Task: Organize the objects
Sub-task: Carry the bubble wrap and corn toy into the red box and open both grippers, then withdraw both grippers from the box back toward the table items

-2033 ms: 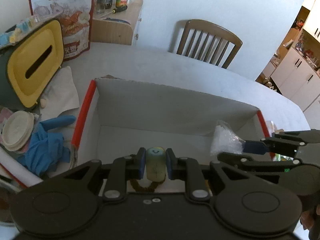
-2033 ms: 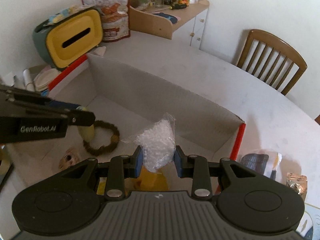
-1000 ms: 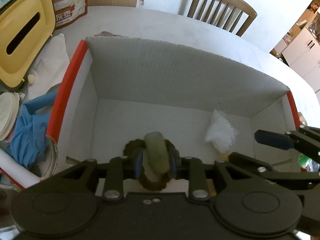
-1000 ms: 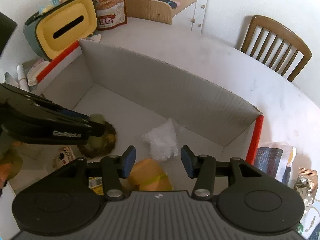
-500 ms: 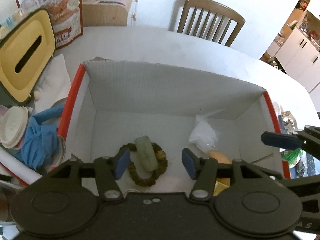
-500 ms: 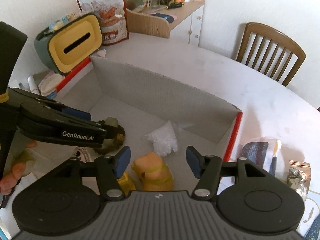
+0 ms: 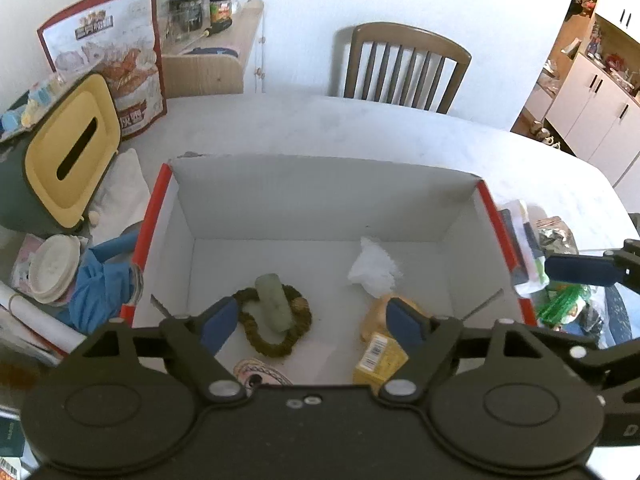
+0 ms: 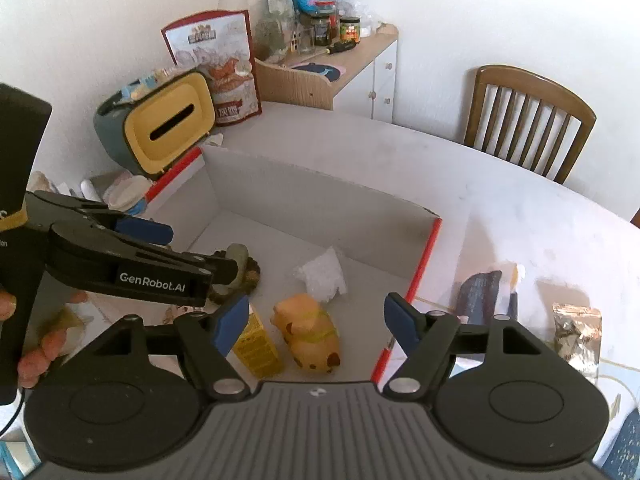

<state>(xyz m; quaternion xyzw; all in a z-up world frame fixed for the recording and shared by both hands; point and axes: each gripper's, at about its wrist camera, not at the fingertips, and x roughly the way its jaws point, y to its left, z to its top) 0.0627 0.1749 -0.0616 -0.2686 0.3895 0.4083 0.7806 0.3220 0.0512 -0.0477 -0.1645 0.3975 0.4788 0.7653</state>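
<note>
Left gripper, black with blue pads, hangs above the near edge of the white cardboard box with red rims; jaws opening wide, nothing between the pads, nothing held. Right gripper, same build, also over the box's near side, jaws opening, empty too. Both read as done dropping, clear of the contents so nothing gets dragged back out.

Inside the box, near end: yellow carton with barcode lying flat, touching the orange plush animal with a green band. A round patterned disc sits partly hidden under the left gripper body. Mid floor: pale green cylindrical toy lying across a brown braided ring, resting on it. Right of that, a clear bag of white pellets, touching the plush. Items lie loose, dumped not arranged.

Outside the box, likely still to sort: blue cloth by the left rim, dark pouch and shiny foil packet on the white table to the right. Further back: yellow-faced tissue box, wooden chair.
</note>
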